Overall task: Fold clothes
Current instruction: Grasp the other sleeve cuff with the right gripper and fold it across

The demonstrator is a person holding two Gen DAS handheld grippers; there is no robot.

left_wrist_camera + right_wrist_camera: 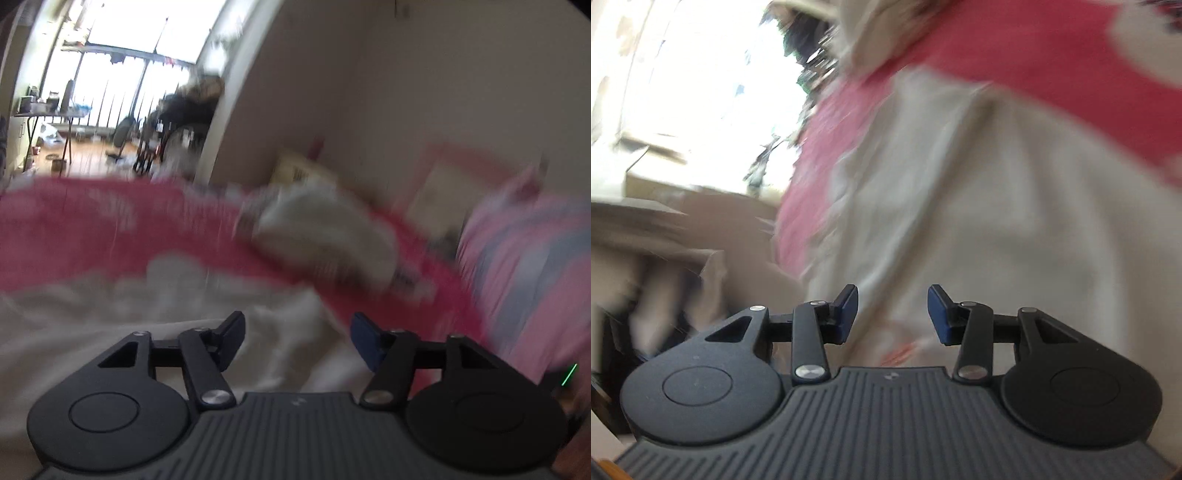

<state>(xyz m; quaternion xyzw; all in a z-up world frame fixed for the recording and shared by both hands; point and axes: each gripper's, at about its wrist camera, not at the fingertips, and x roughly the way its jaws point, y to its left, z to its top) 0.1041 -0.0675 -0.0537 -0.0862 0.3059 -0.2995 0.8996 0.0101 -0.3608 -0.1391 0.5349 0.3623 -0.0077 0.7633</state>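
Below my left claw point(297, 341) lies a cream garment point(110, 325), rumpled, spread over a red blanket point(92, 229) with pale patches. Both views are smeared with blur, so fine detail is lost. The left claw's jaws stand well apart with nothing between them; only cloth shows in the gap, farther off. Beyond it a second whitish heap point(325, 229) sits on the red blanket, and at the right edge hangs pink striped fabric point(524, 251). A pale wall point(369, 92) rises behind, and at upper left a bright window point(129, 48) lights a room with a wooden floor point(92, 155) and a folding table point(48, 114). From my right claw point(892, 314) I see the same cream garment point(979, 203) filling most of the view, the red blanket point(1034, 48) around its upper and left edges. This claw's jaws are also parted, narrower than the left's, pinching nothing; whether the tips touch the cloth I cannot tell. Cardboard boxes point(683, 206) sit at the left.
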